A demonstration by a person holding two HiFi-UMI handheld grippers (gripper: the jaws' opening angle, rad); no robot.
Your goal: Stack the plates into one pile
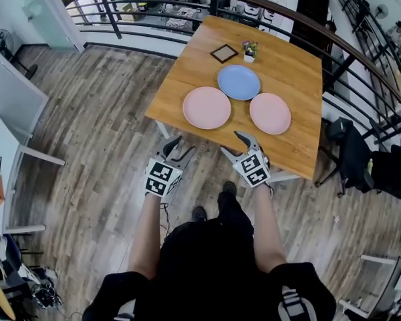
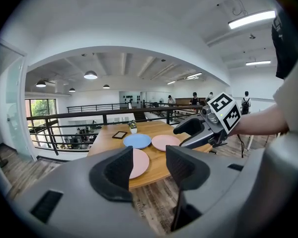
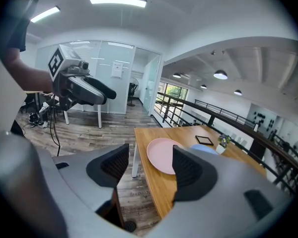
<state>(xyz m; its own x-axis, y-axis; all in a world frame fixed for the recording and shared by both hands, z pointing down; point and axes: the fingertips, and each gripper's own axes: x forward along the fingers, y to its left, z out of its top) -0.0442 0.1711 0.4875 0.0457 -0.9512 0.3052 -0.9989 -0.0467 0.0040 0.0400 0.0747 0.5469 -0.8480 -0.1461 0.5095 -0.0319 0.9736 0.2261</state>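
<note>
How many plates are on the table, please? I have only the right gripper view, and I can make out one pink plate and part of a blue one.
Observer: Three. The head view shows a second pink plate at the right of the table, along with the left pink plate and the blue plate.
Operator: Is any plate stacked yet?
Observer: No. All three lie flat on the wood, with the blue one farther from the person than the two pink ones.
Operator: Is the left gripper carrying anything?
Observer: No. The left gripper view shows the left gripper with its jaws apart and nothing held between them.
</note>
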